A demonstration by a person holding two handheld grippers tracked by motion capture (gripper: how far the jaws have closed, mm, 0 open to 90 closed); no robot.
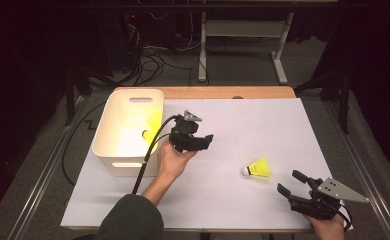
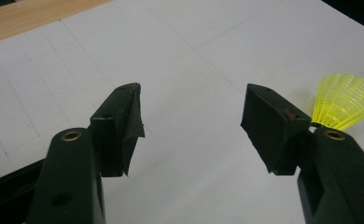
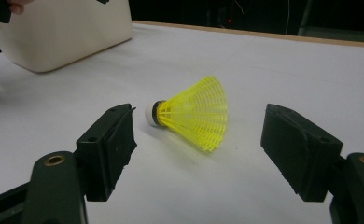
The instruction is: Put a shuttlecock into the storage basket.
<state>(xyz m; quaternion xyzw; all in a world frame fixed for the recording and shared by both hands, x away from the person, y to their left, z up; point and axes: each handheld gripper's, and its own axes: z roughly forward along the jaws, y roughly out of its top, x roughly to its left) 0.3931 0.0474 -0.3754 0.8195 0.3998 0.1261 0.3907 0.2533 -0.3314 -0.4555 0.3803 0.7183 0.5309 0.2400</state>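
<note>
The right claw (image 3: 199, 140) is gaping wide and empty just short of the yellow shuttlecock (image 3: 194, 113) lying ahead between its jaws on the worktop (image 3: 283, 70), so it should be closing gently around the skirt.

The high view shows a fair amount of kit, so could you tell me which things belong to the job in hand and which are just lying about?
In the job:
yellow shuttlecock on the table
white bin, another shuttlecock inside
right gripper, open toward the shuttlecock
left gripper, open beside the bin

Lying about:
cables on the floor
metal stand behind the table
</note>
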